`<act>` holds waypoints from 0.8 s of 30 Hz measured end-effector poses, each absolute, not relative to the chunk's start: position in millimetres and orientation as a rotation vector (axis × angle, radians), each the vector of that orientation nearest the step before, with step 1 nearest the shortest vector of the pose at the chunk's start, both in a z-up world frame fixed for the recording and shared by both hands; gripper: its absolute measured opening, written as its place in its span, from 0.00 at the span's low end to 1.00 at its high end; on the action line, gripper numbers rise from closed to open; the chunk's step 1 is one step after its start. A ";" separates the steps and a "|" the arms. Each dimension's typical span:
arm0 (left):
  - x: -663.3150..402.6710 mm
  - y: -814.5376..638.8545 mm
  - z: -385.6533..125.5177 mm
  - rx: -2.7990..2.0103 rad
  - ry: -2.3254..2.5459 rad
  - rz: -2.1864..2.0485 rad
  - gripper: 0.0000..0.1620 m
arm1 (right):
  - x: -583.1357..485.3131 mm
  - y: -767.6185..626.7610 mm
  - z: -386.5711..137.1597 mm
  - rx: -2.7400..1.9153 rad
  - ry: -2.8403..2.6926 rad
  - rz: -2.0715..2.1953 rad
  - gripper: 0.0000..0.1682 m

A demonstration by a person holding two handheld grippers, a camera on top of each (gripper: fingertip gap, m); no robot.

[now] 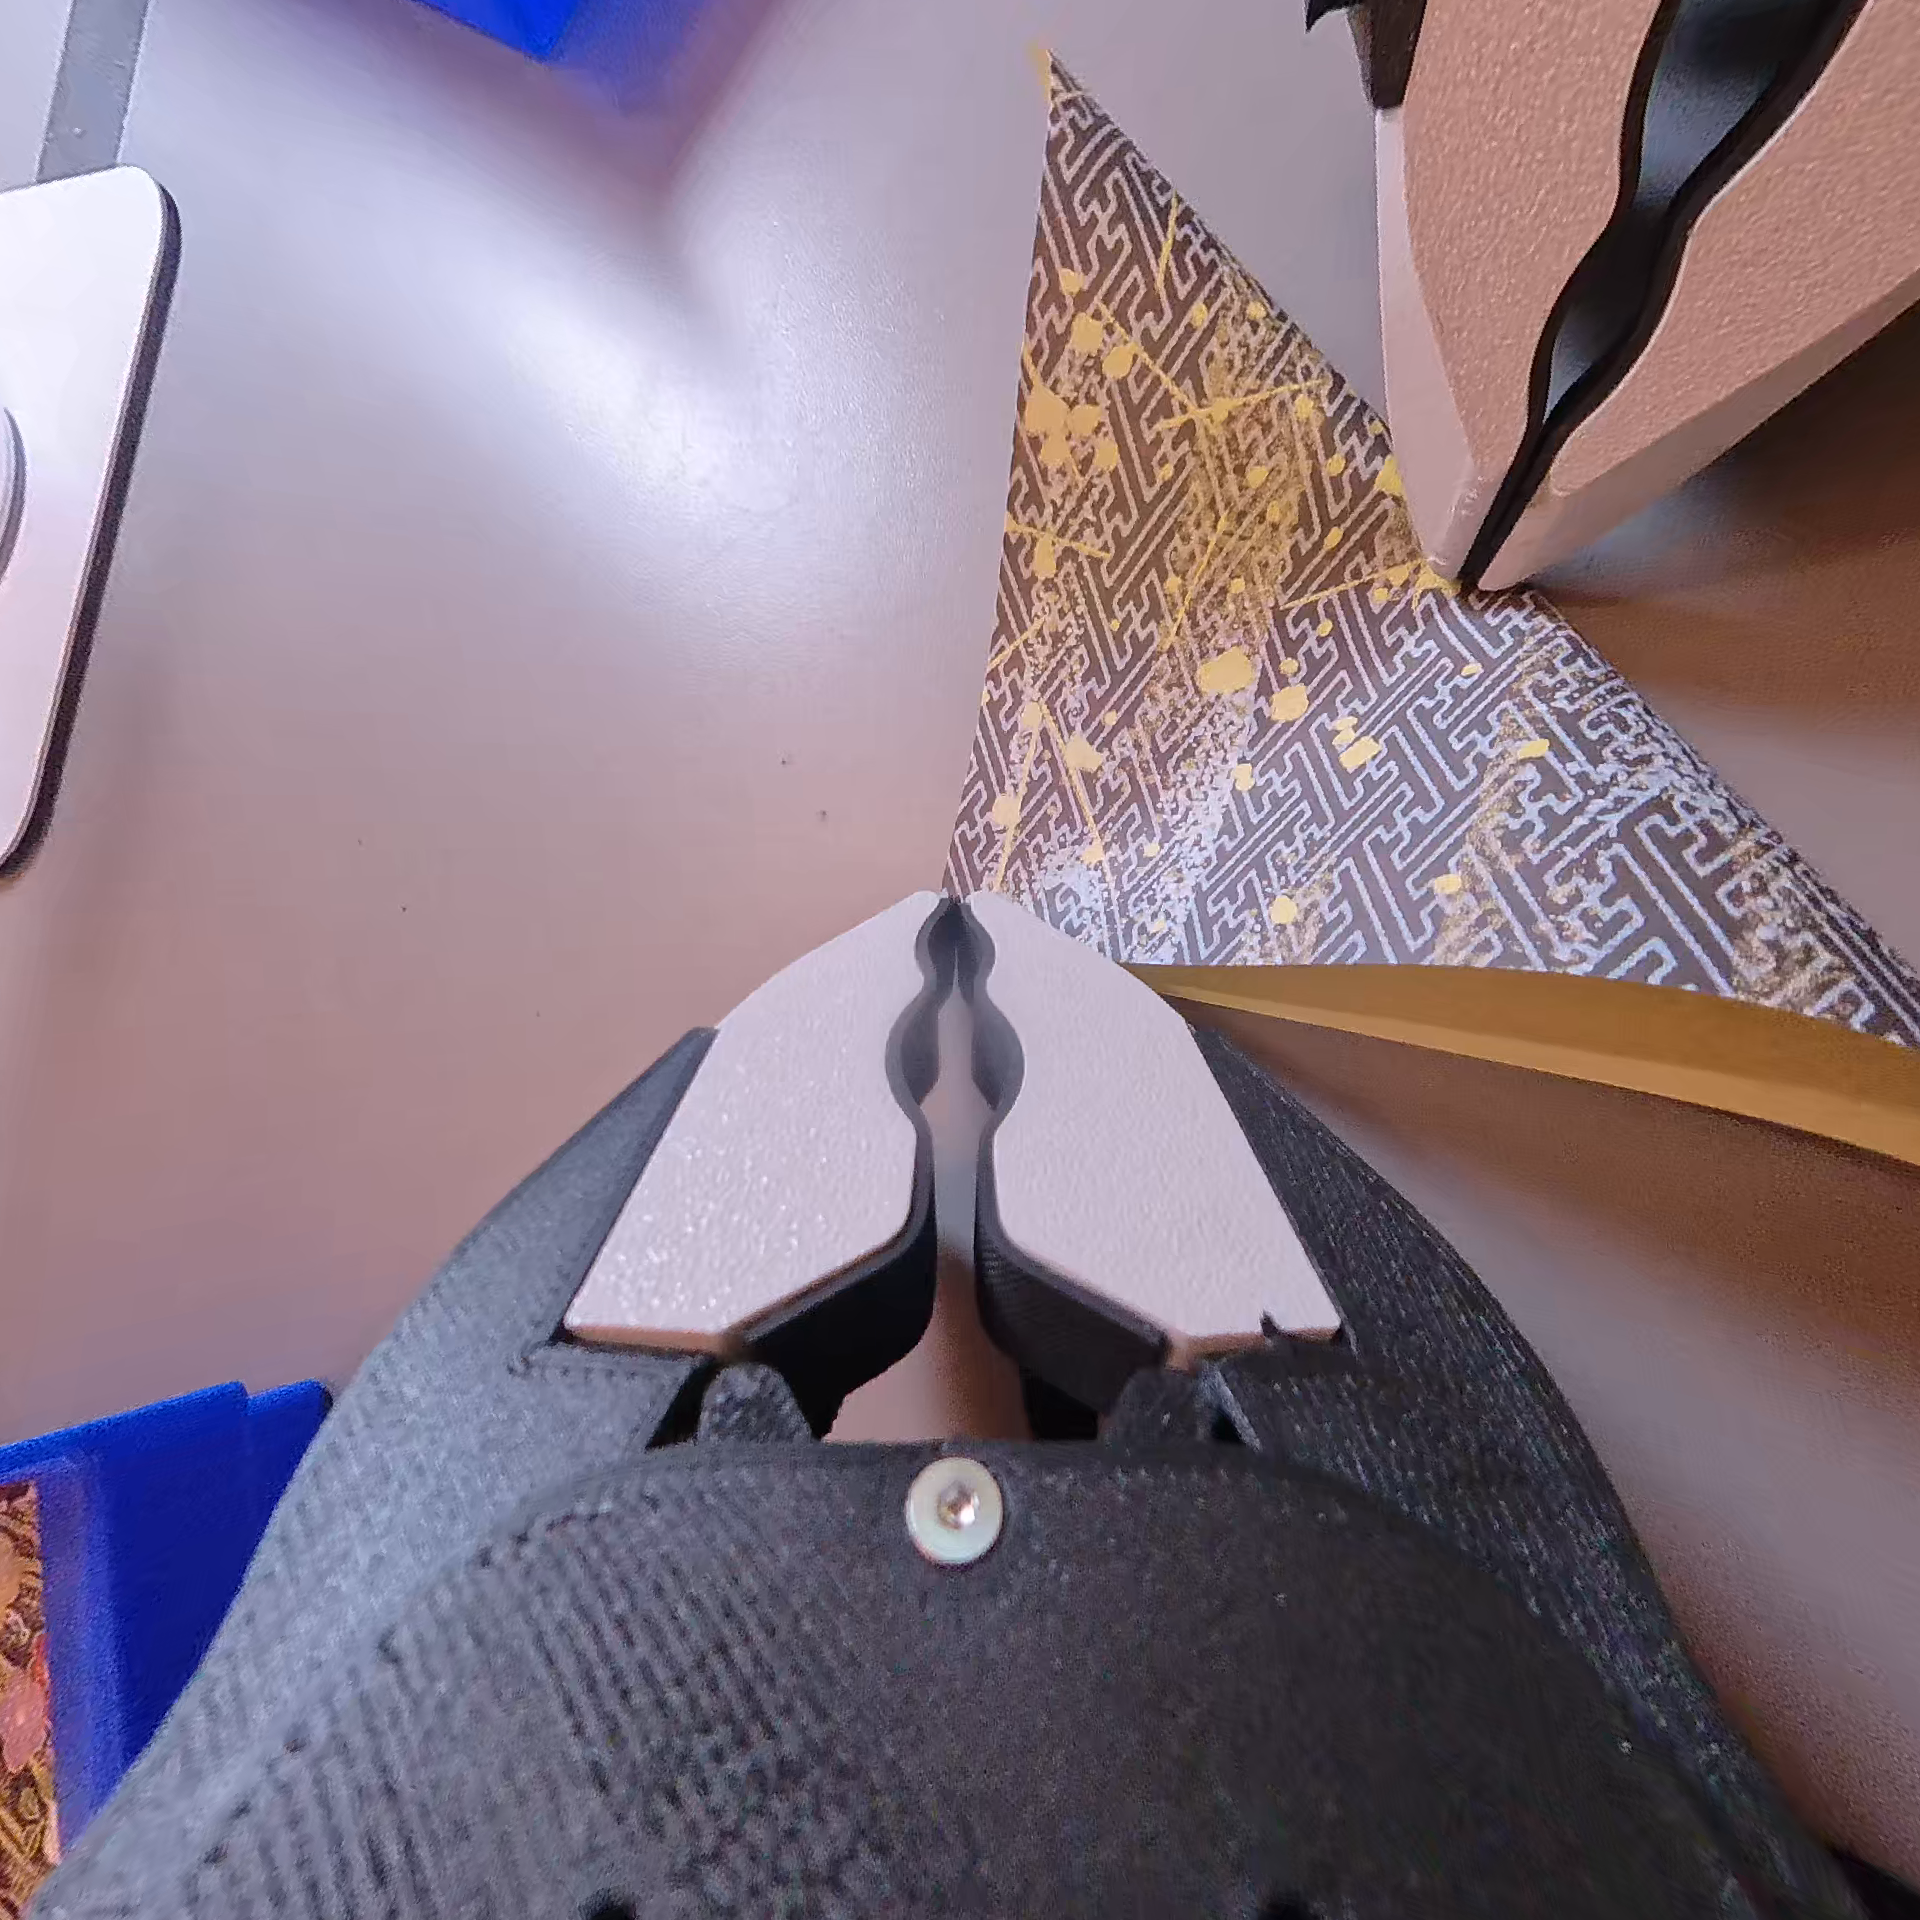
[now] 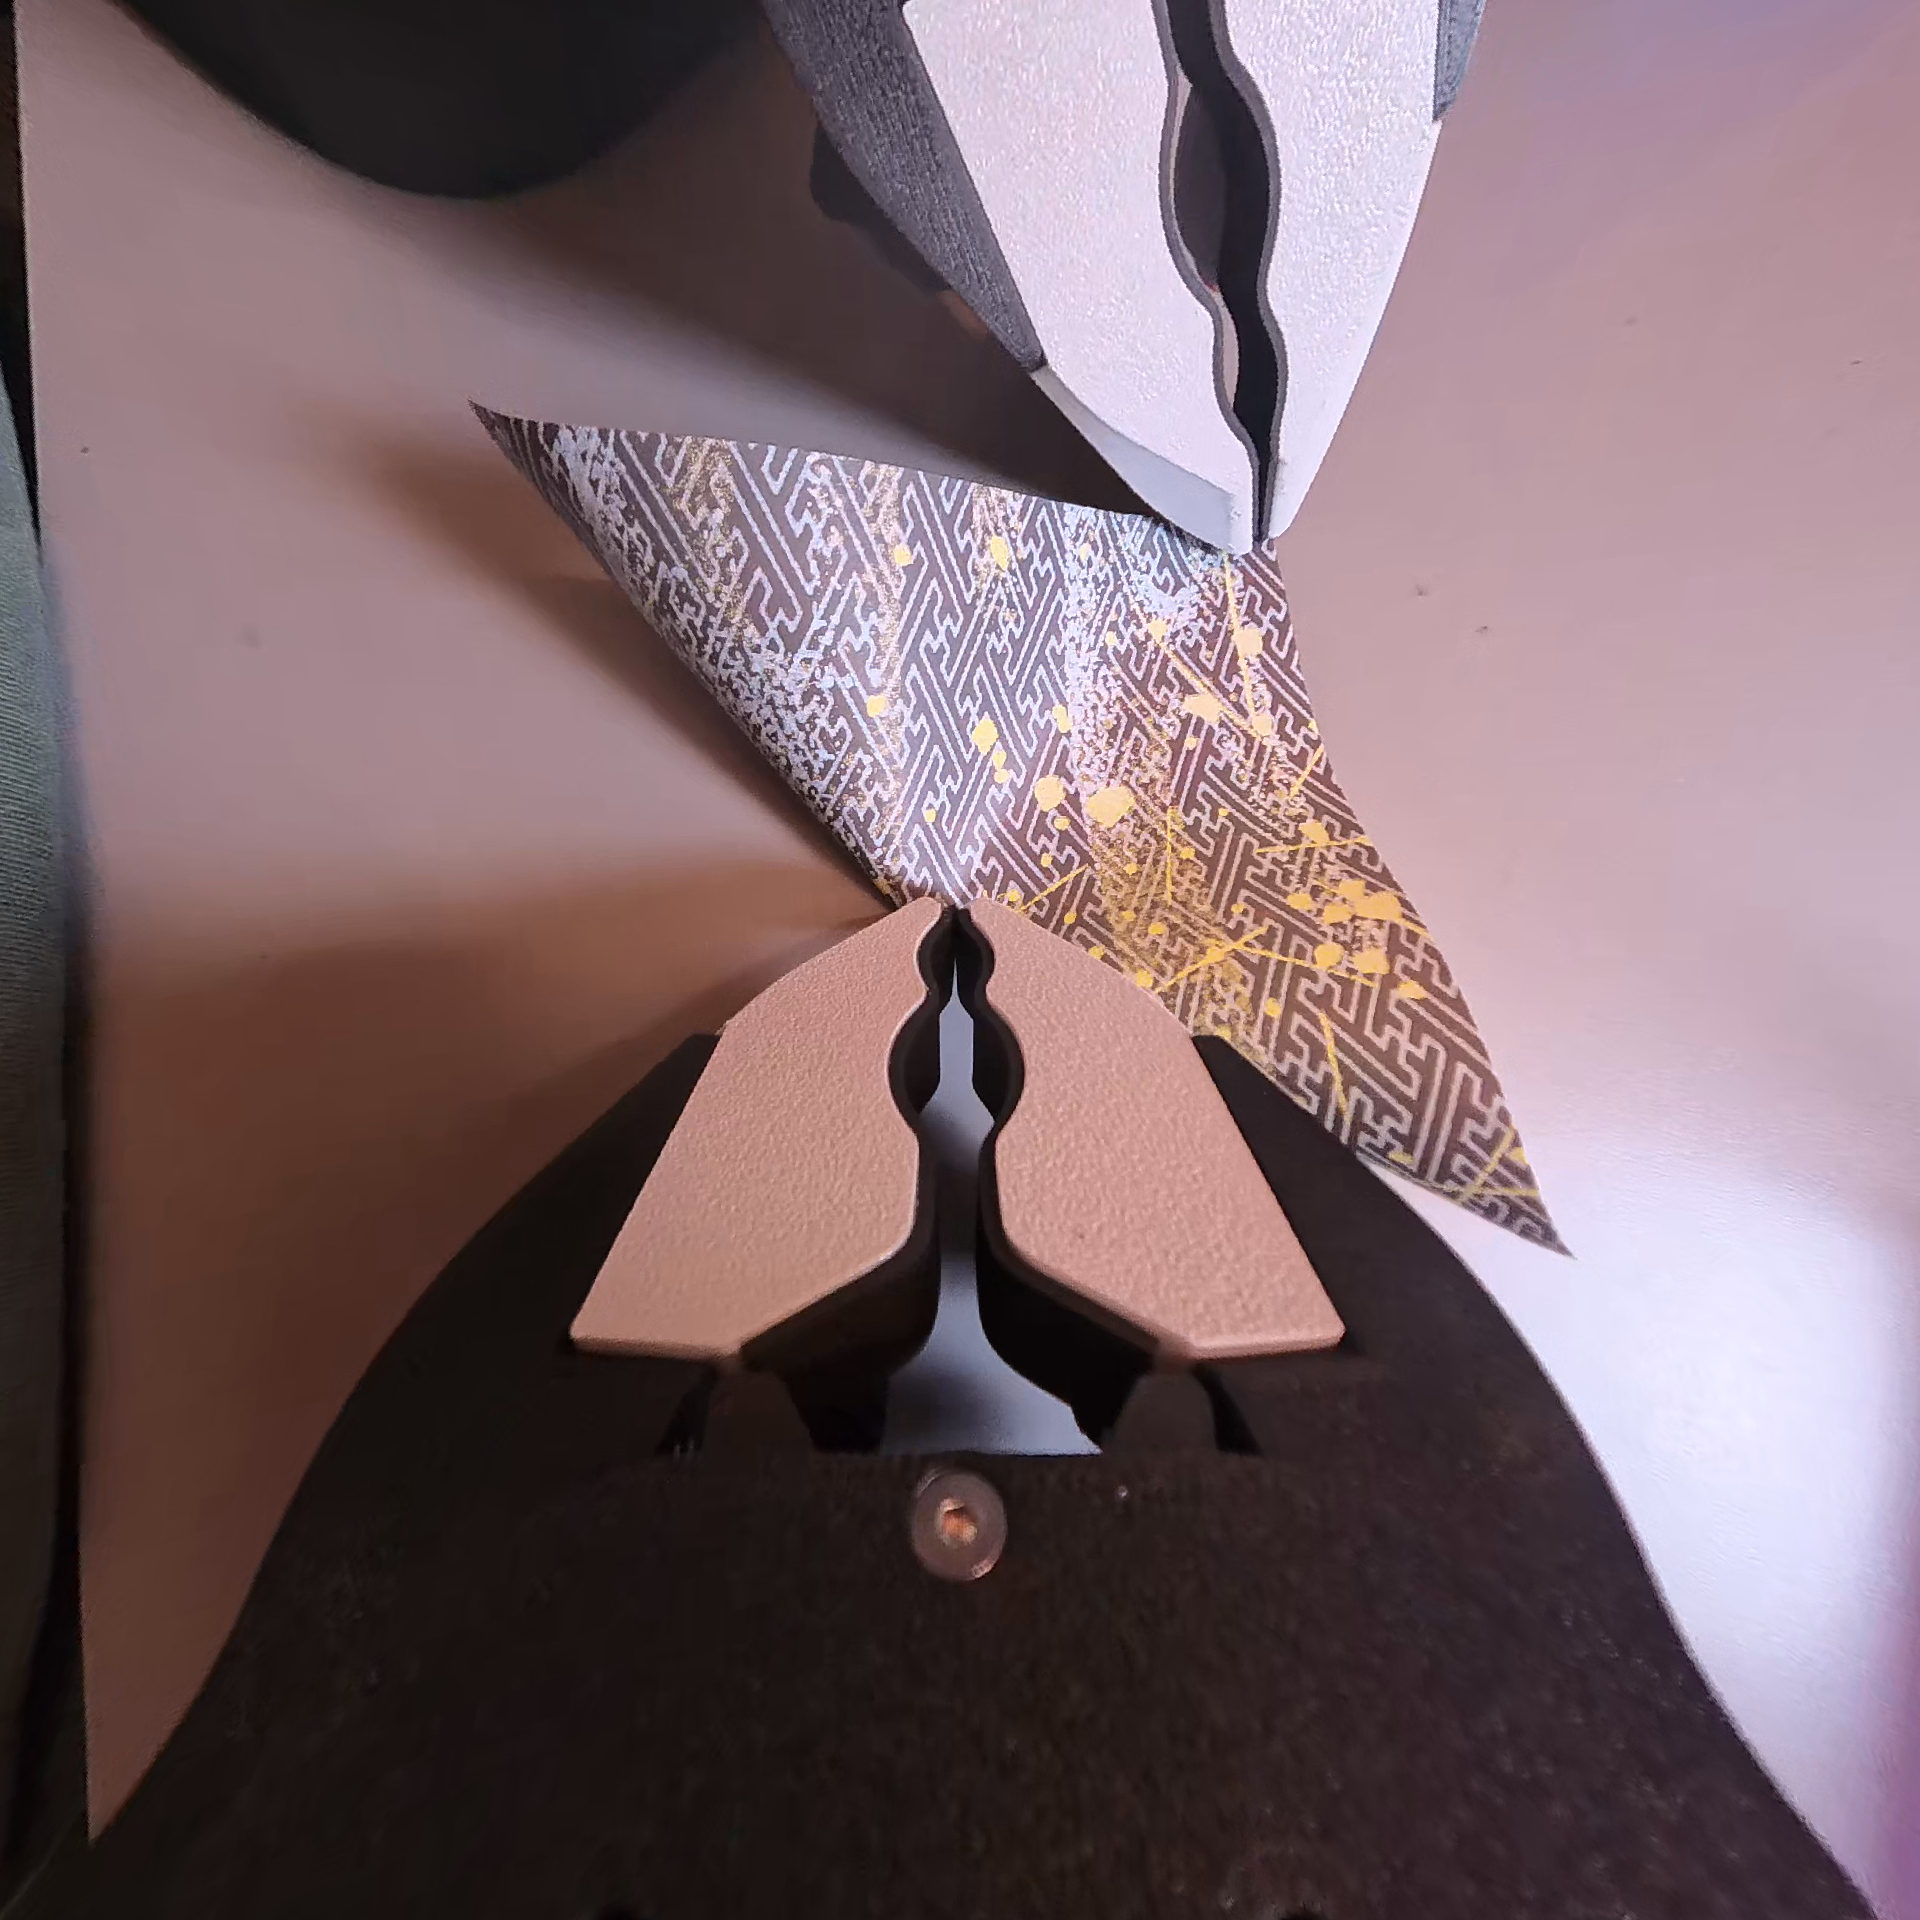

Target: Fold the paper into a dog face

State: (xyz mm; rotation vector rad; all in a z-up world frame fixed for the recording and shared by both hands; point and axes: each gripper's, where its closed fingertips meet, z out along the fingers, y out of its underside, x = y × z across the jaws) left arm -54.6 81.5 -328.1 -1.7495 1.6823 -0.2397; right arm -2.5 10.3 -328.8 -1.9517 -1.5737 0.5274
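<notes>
The paper (image 1: 1226, 665) is brown with a white maze pattern and gold splatter. It lies on the table, bent along a crease, and its near-right flap lifts to show a gold underside (image 1: 1558, 1049). My left gripper (image 1: 954, 906) is shut, with its tips touching the paper's near corner. My right gripper (image 1: 1475, 577) is shut, with its tips on the paper's far edge at the other end of the crease. In the right wrist view the right gripper (image 2: 956, 914) meets the paper (image 2: 1039, 707) at its near edge, and the left gripper (image 2: 1259, 530) at its far edge. I cannot tell whether either pinches the paper.
A silver slab with rounded corners (image 1: 73, 499) sits on the table (image 1: 520, 623) at the left. A blue bin (image 1: 156, 1538) holding patterned sheets (image 1: 21, 1683) is at the lower left. A dark rounded object (image 2: 416, 94) is at the top left of the right wrist view. The tips of one gripper are about 9 cm away from the tips of the other. The dark rounded object (image 2: 416, 94) is about equally far from each gripper, around 15 cm.
</notes>
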 end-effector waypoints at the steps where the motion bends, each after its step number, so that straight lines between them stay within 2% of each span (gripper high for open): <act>1: -55.7 80.6 -328.0 -1.751 1.688 -0.245 0.00 | -2.6 10.4 -328.8 -1.950 -1.575 0.525 0.00; 10: -62.9 66.7 -322.1 -1.788 1.663 -0.481 0.00 | -3.1 10.8 -328.7 -1.937 -1.585 0.531 0.00; 21: -61.0 70.1 -328.0 -1.782 1.667 -0.452 0.00 | -8.0 5.5 -328.5 -1.850 -1.675 0.540 0.00; 24: -64.5 85.2 -314.7 -1.761 1.582 -0.422 0.00 | -8.0 5.4 -328.5 -1.851 -1.677 0.539 0.00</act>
